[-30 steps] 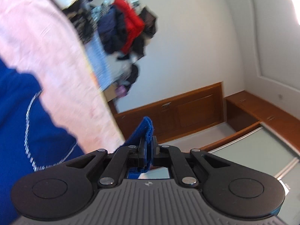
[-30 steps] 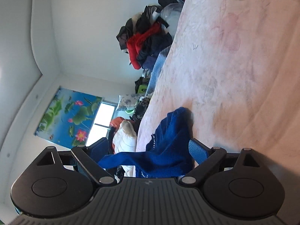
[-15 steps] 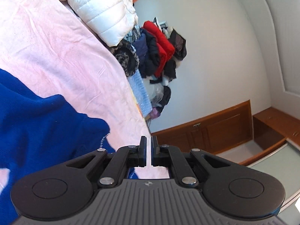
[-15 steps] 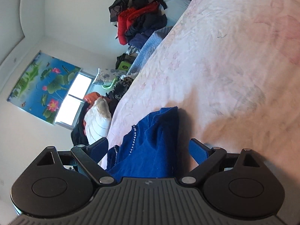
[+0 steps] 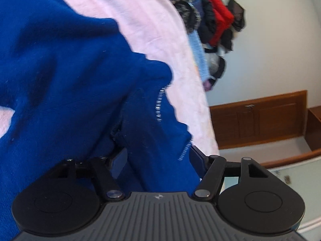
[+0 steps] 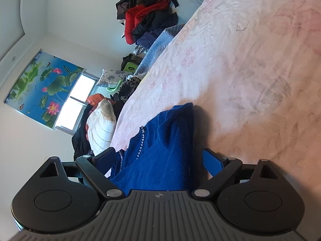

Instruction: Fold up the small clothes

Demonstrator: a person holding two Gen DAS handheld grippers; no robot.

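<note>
Blue garment point(image 5: 60, 84) lies bunched on the bed point(image 5: 152, 20), on the pink floral sheet. It's a deep royal blue, soft fleecy knit, thick rumpled folds, not flat. A line of small silvery studs point(image 5: 159, 106) runs along one edge of it; the right wrist view shows the same trim as a row of tiny rhinestones point(image 6: 141, 140). Some pink sheet peeks through at the garment's far left edge.

Left hand-held gripper point(image 5: 158, 156): jaws have just been opening and now stand spread. A fold of the blue garment sits between them and drapes over the left finger; the pads are not pressing on it. The right finger's blue pad is clear of the cloth on its outer side.

Right hand-held gripper point(image 6: 160, 158): jaws spread wide, blue pads point(image 6: 212, 161) on either side of the garment point(image 6: 160, 150). Cloth lies in the gap between them, no pinch visible. The garment's near end runs under the gripper body; its far end tapers to a point on the sheet beyond the gripper.

Around the garment: bare pink sheet point(image 6: 240, 70) stretches beyond it, with a short dark thread point(image 6: 240, 28) lying well away. A clothes pile point(image 6: 148, 18) with a red jacket sits at the bed's far edge. A white padded jacket point(image 6: 100, 126) lies past the garment toward the window point(image 6: 74, 104).
</note>
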